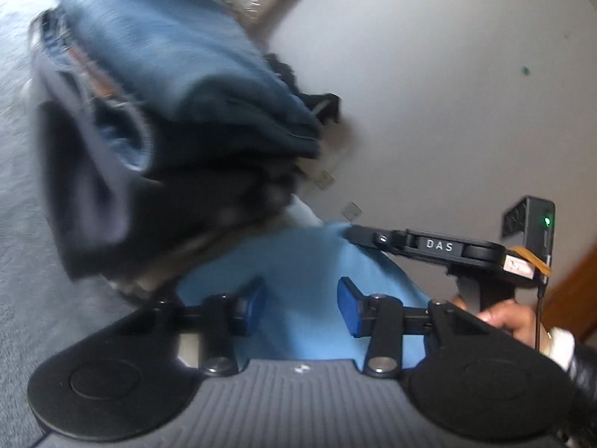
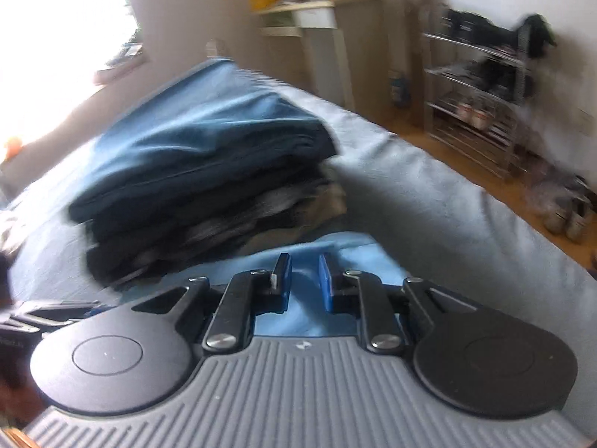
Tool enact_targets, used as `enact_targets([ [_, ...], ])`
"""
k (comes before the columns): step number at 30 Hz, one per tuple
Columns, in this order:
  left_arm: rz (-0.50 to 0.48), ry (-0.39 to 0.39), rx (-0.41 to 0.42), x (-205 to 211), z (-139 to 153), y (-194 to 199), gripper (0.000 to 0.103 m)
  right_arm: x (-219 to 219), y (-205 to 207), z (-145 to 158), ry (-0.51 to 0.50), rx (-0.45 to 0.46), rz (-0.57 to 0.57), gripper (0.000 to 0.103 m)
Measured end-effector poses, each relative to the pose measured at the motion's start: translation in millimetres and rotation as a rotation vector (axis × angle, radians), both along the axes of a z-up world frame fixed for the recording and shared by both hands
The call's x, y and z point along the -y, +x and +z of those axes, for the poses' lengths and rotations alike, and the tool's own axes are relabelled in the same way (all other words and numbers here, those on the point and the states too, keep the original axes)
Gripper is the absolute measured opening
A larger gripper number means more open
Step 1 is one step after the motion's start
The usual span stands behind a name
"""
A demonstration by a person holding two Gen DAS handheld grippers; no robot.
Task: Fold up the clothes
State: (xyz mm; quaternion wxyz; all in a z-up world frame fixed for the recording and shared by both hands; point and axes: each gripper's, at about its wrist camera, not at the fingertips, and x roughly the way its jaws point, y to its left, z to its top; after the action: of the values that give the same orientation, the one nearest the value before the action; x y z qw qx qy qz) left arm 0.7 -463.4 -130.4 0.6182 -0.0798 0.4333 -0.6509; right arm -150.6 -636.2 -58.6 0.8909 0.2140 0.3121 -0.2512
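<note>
A light blue garment [image 1: 298,268] lies on the grey bed in front of a tall stack of folded clothes [image 1: 168,112], dark blue on top, black and grey below. My left gripper [image 1: 302,304] is open, its blue pads apart just over the light blue garment. The right gripper shows in the left wrist view [image 1: 363,235] at the garment's far edge. In the right wrist view the right gripper [image 2: 304,280] has its pads close together with a fold of the light blue garment [image 2: 335,246] between them. The stack [image 2: 209,171] stands just beyond it.
The grey bed cover [image 2: 429,194] runs to the right edge, with wooden floor beyond. A metal shoe rack [image 2: 481,112] and a pale desk [image 2: 317,30] stand against the far wall. Shoes [image 2: 563,209] lie on the floor.
</note>
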Motion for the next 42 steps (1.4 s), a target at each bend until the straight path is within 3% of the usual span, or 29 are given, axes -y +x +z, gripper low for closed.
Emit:
enact_targets([
  [4,0.029,-0.028,0.007,-14,8,2,0.05,-1,-16,9,-0.015,0.058,-0.144,0.016],
  [8,0.024,-0.061,0.018,-27,20,-3,0.051,-30,-57,39,-0.079,0.081,-0.169,0.016],
  [13,-0.058,-0.083,0.05,-28,33,-29,0.051,-75,-122,65,-0.119,0.07,-0.156,0.016],
  [20,-0.153,-0.051,0.124,-43,50,-72,0.052,-154,-176,37,-0.113,-0.082,-0.082,0.017],
  [22,-0.167,-0.04,0.172,-57,60,-78,0.054,-165,-185,18,-0.097,-0.167,-0.117,0.017],
  [24,-0.176,-0.032,0.245,-81,69,-81,0.054,-170,-201,5,-0.045,-0.192,-0.194,0.017],
  [27,-0.139,-0.036,0.332,-126,89,-80,0.06,-170,-216,23,-0.079,-0.087,-0.251,0.017],
  [31,-0.059,-0.018,0.294,-158,107,-78,0.061,-132,-206,48,-0.123,0.003,-0.278,0.017],
  [34,-0.023,0.001,0.301,-182,119,-84,0.062,-85,-210,40,-0.064,0.034,-0.385,0.017],
  [37,0.002,0.037,0.326,-195,125,-95,0.062,-39,-229,16,0.03,0.05,-0.593,0.017],
  [40,0.004,0.064,0.343,-204,126,-115,0.064,-31,-257,15,0.067,0.202,-0.758,0.019],
  [42,0.003,0.075,0.356,-209,127,-129,0.071,-43,-261,21,0.11,0.236,-0.744,0.019],
])
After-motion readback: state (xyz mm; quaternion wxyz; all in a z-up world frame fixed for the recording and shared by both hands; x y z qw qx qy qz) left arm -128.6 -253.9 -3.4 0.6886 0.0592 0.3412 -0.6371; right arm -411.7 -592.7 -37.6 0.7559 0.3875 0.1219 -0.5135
